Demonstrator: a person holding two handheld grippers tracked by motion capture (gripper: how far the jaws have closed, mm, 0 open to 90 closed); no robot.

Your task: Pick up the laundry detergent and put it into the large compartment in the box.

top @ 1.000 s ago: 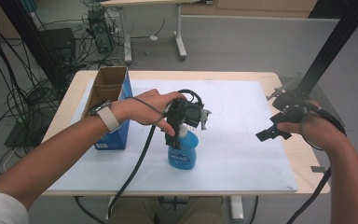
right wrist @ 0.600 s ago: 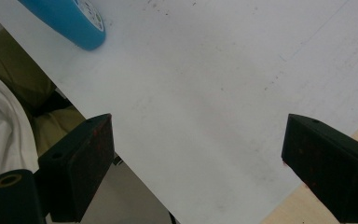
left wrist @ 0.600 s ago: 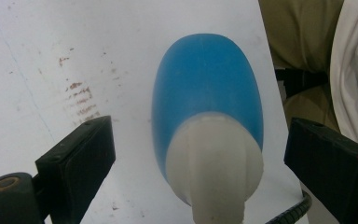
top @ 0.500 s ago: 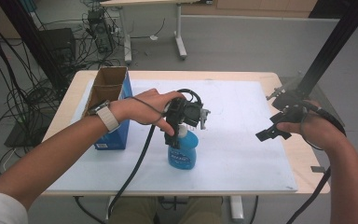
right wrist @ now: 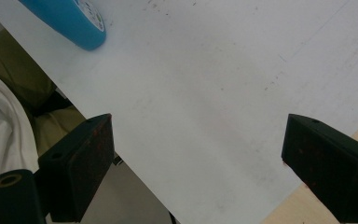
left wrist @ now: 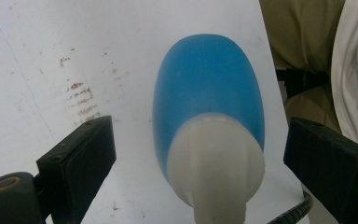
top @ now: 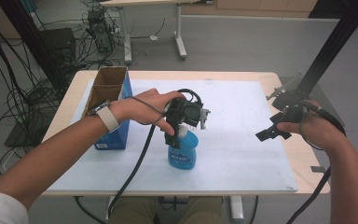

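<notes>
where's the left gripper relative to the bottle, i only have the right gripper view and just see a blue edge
Observer: The left gripper is over the blue spray bottle, jaws open either side of its white top, not touching.
Operator: bottle upright?
Observer: Yes, standing on the white mat.
Operator: anything else near it
Observer: An open blue cardboard box stands on the person's left, apart from the bottle.
Operator: and my right gripper?
Observer: The right gripper is above the mat's right edge, open.

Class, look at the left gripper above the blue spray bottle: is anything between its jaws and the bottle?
Nothing visible. The left gripper is open, its jaws either side of the blue spray bottle's white top, with bare gaps between.
</notes>
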